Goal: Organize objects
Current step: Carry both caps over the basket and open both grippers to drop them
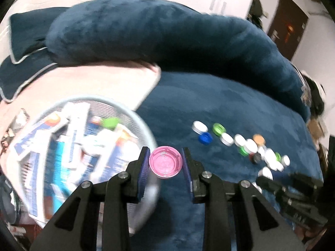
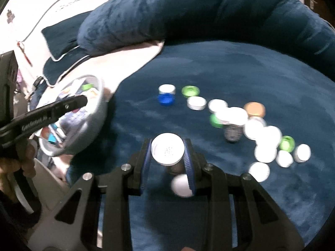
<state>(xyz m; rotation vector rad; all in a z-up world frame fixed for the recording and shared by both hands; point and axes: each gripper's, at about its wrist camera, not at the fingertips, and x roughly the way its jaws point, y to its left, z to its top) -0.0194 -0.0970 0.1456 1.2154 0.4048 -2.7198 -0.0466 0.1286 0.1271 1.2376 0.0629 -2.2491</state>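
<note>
My left gripper [image 1: 165, 164] is shut on a pink bottle cap [image 1: 164, 161], open side up, held above the blue blanket beside the rim of a round mesh basket [image 1: 134, 117]. The basket holds paper packets and a green cap [image 1: 110, 123]. My right gripper [image 2: 168, 152] is shut on a white bottle cap [image 2: 168, 151] above the blanket. Several loose caps lie on the blanket: white [image 2: 166, 88], blue [image 2: 166, 100], green [image 2: 190, 91] and orange [image 2: 254, 109]. In the right wrist view the left gripper's dark body [image 2: 52, 110] reaches over the basket [image 2: 98, 108].
A long dark blue bolster pillow [image 1: 167, 31] curves along the back of the blanket [image 1: 219, 104]. A pink cloth [image 1: 88, 81] lies under the basket. A dark blue cushion with white piping [image 2: 60, 39] sits at the left. A hand [image 2: 18, 163] grips the left tool.
</note>
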